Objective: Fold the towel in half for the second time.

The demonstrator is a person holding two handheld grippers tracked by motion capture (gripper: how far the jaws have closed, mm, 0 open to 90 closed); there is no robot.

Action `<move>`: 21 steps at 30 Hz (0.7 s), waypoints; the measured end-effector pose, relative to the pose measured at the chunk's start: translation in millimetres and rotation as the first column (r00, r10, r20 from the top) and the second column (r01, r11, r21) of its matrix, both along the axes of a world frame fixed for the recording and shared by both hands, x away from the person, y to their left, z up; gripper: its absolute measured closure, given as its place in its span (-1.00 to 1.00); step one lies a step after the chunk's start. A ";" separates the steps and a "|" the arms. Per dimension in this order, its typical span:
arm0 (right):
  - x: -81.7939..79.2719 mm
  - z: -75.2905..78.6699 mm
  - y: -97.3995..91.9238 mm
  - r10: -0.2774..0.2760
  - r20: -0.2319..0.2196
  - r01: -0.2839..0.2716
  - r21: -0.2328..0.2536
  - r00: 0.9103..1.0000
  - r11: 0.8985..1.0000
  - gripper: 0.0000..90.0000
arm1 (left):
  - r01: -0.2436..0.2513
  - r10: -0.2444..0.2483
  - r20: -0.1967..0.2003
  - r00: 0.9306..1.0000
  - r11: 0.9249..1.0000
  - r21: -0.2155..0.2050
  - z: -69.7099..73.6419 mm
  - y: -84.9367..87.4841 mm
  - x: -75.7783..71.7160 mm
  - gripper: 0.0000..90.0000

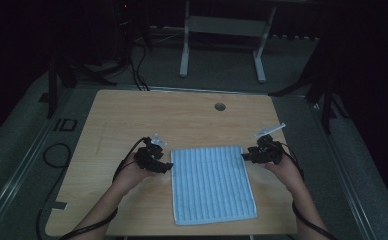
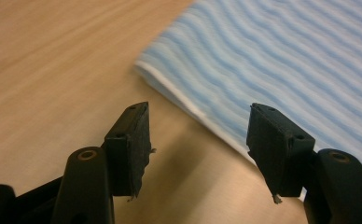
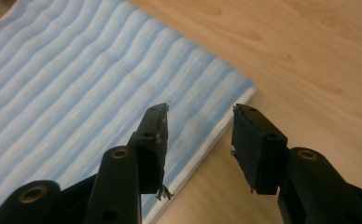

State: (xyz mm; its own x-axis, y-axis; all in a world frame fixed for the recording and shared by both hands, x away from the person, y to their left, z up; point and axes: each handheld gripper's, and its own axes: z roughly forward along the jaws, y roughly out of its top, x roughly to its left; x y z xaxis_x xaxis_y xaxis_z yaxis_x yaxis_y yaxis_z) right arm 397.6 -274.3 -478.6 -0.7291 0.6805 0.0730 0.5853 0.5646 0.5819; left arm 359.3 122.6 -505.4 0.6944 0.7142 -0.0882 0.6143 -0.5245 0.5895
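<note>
Your left gripper [image 1: 168,165] and right gripper [image 1: 244,156], both part-open and empty, flank the towel [image 1: 212,182] lying flat on the surface [image 1: 132,115], likely placed to take its far corners

Light wooden desk [image 1: 132,115] across frame centre, round cable hole [image 1: 220,106] near far edge, right of centre. White metal stand legs [image 1: 184,55] on grey floor, top centre. Black cable loop [image 1: 54,155] on floor, left of desk.
</note>
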 end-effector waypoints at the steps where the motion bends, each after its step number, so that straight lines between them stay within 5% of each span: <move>1: 0.0 0.0 0.0 0.000 0.000 0.000 0.000 1.000 1.000 0.23 | 0.000 0.000 0.000 1.000 1.000 0.000 0.0 0.0 0.0 -0.13; 12: 42.6 -7.1 15.5 0.006 -0.060 -0.006 0.001 0.998 1.000 0.11 | -0.013 0.012 -0.046 0.999 1.000 -0.016 -6.4 -11.1 39.7 -0.13; 21: 65.0 -35.8 20.3 -0.043 -0.139 0.037 -0.043 0.989 0.998 0.16 | -0.019 0.020 -0.078 0.997 1.000 0.014 -21.1 -24.5 57.3 -0.18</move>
